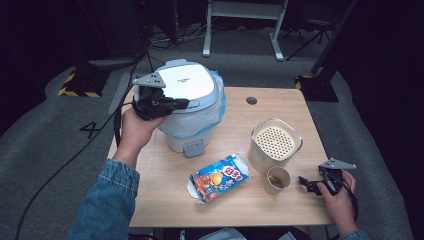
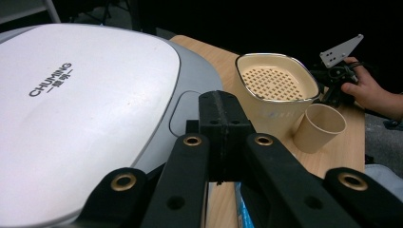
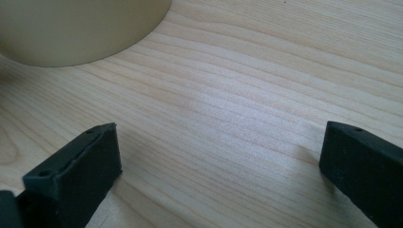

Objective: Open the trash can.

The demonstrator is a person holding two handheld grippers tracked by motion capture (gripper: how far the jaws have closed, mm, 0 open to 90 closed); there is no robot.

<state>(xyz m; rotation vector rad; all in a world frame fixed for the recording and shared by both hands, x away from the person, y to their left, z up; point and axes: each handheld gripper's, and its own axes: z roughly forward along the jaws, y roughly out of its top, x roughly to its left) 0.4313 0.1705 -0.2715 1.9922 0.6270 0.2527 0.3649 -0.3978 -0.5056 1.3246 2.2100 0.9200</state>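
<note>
The left gripper (image 2: pixel 220 137) has its fingers (image 2: pixel 223 118) pressed together with nothing between them, poised at the front rim of a white-and-grey rice cooker (image 1: pixel 187 100). The cooker stands near the bench's far left corner, lid down, over a bluish plastic bag (image 1: pixel 215 107) that bulges out at its right side. In the left gripper view its lid reads "CHUMING", with smaller characters beneath too small to make out.

The right gripper (image 1: pixel 312 184), in the person's right hand (image 1: pixel 340 197), rests low at the bench's (image 1: pixel 280 105) near right corner. Its fingers (image 3: pixel 76 175) stand wide apart over bare wood, gripping nothing, and a cream-coloured curved wall sits just ahead of them in the right gripper view.

Between the two hands, a cream container (image 1: pixel 275 145) with a perforated insert stands right of centre. A paper cup (image 1: pixel 277 180) touches or nearly touches its near side. A colourful carton (image 1: pixel 220 177) lies flat at the middle of the near half, its long axis running from the near left toward the far right; its printing is not legible.

Open wood runs along the near edge, the far right corner and the right edge. A dark round hole (image 1: pixel 251 100) marks the far edge.
</note>
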